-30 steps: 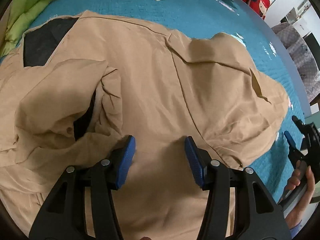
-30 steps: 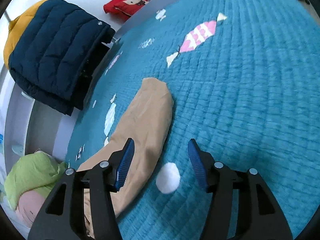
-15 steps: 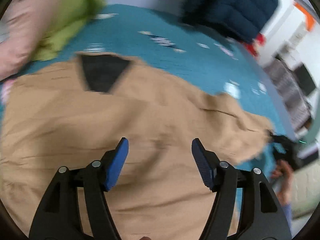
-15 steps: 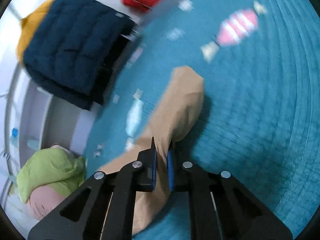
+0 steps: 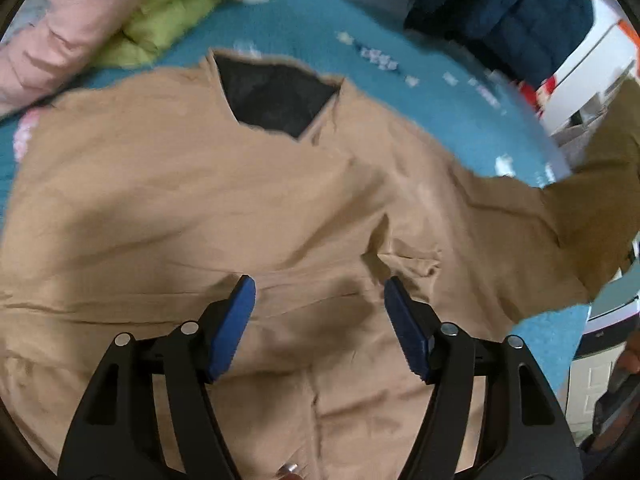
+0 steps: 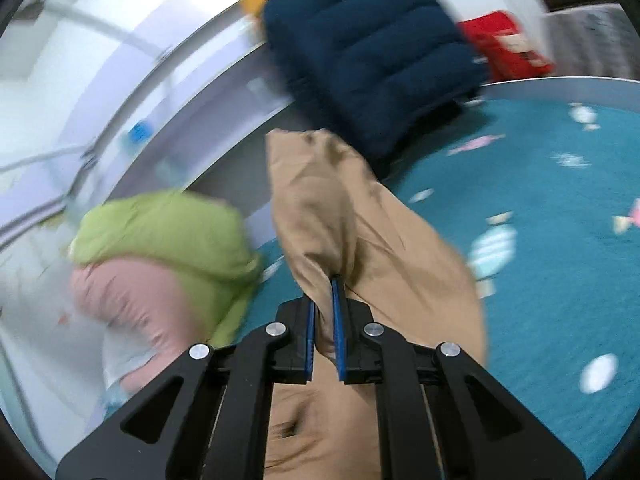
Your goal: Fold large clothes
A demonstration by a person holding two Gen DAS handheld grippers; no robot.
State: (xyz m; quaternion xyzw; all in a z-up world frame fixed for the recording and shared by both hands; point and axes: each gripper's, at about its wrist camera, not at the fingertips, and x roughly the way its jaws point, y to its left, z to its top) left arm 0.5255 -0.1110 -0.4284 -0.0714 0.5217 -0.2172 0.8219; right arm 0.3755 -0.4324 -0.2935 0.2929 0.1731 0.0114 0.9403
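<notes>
A large tan jacket (image 5: 200,216) with a dark lining at the collar (image 5: 276,100) lies spread on the teal bedspread (image 5: 420,92). My left gripper (image 5: 318,300) is open and empty, hovering just above the jacket's middle. My right gripper (image 6: 323,312) is shut on the jacket's sleeve (image 6: 320,204) and holds it lifted off the bed; the sleeve stands up above the fingers. The lifted sleeve also shows at the right edge of the left wrist view (image 5: 592,208).
A green and pink padded garment (image 6: 160,252) lies at the head of the bed, also in the left wrist view (image 5: 120,20). A navy quilted jacket (image 6: 368,48) sits at the bed's far edge. A red item (image 6: 504,48) lies beyond it.
My right gripper closed on the sleeve and raised it off the bedspread. My left gripper swung its view toward the collar and stayed open.
</notes>
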